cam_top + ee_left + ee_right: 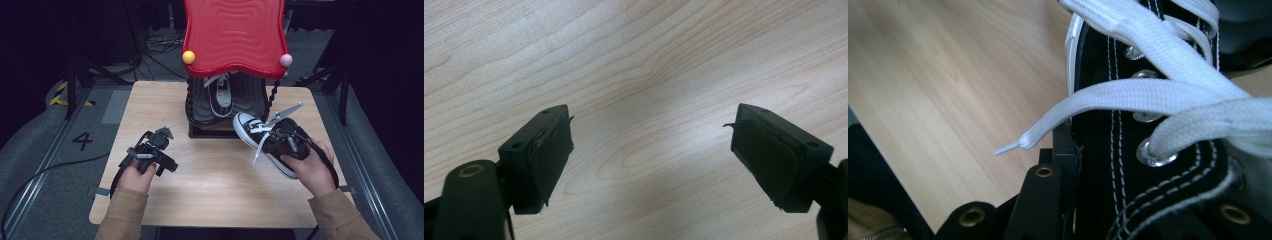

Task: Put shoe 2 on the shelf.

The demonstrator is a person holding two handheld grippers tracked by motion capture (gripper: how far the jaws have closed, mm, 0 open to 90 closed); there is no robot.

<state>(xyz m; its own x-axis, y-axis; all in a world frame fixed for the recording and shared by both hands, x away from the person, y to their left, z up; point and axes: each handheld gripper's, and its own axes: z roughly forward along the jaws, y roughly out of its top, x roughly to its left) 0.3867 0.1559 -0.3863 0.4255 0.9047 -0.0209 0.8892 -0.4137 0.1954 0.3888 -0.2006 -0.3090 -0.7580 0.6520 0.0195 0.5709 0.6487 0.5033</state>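
Right gripper point(280, 136) clamps black sneaker point(255, 131), toe toward shoe rack point(227, 107) at desk's far edge; left gripper point(161, 150) released, idle.

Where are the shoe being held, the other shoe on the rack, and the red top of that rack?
held shoe point(243, 123), high view, on its white toe cap.
second shoe point(221, 102), high view, on its black upper, lower shelf.
red top point(234, 32), high view, on the rippled middle.

A black "4" point(82, 140) stands on the grey floor point(40, 145) left of the table point(210, 175). No other text, label or brand can be read.
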